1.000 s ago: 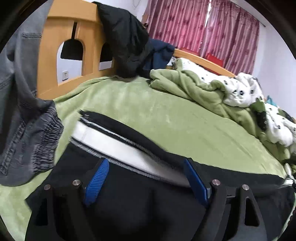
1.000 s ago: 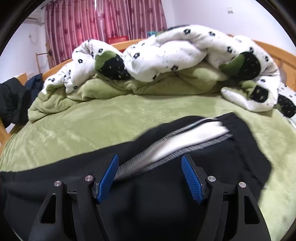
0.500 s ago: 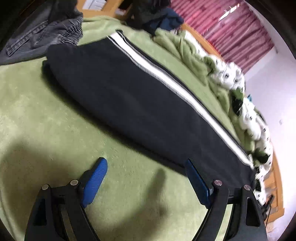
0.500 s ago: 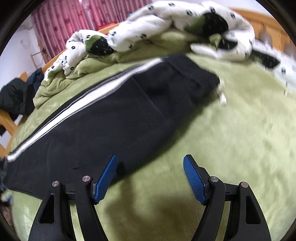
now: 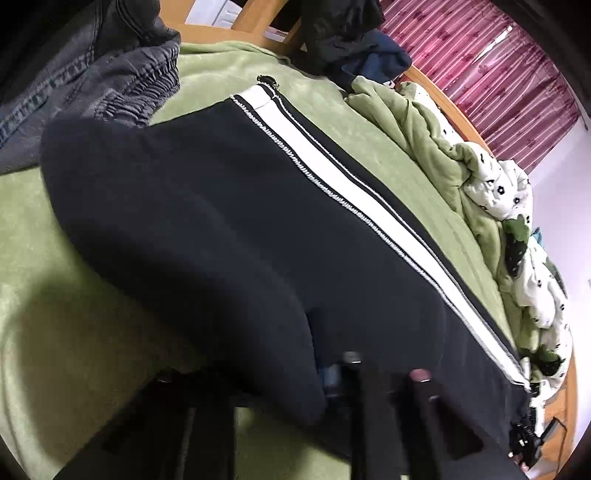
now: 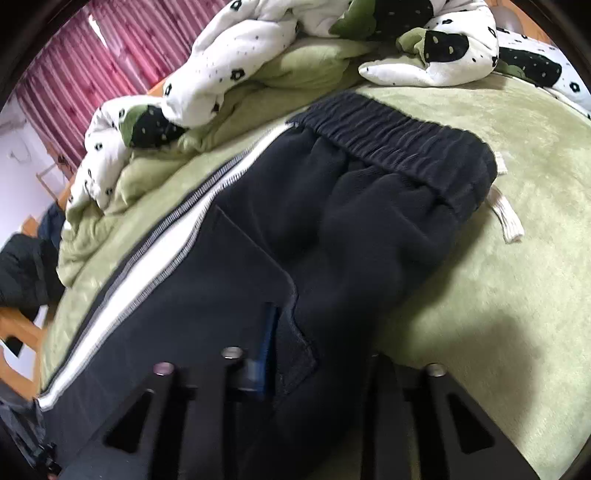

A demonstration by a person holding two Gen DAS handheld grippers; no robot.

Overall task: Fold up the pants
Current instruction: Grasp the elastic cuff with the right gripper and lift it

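Black pants (image 5: 221, 221) with a white side stripe (image 5: 351, 184) lie stretched along the green bed. In the left wrist view the leg end is at the upper left, and my left gripper (image 5: 354, 373) is shut on the near edge of the leg, with fabric bunched over its fingers. The right wrist view shows the pants (image 6: 221, 295) at their elastic waistband (image 6: 388, 147), with a white drawstring (image 6: 506, 218). My right gripper (image 6: 317, 354) is closing on the near edge below the waistband. A fold of cloth sits between its jaws, one blue pad (image 6: 267, 347) shows, and the other is hidden.
Grey jeans (image 5: 92, 74) lie beside the leg end. A rumpled green and white flowered quilt (image 6: 258, 55) is heaped along the far side of the bed. Dark jackets (image 5: 332, 33) hang on the wooden headboard (image 5: 240, 22). Green bedspread (image 6: 498, 295) surrounds the pants.
Half a second ago both grippers hovered open over the bedspread in front of the pants. Both have since dropped onto the near edge and closed on the fabric.
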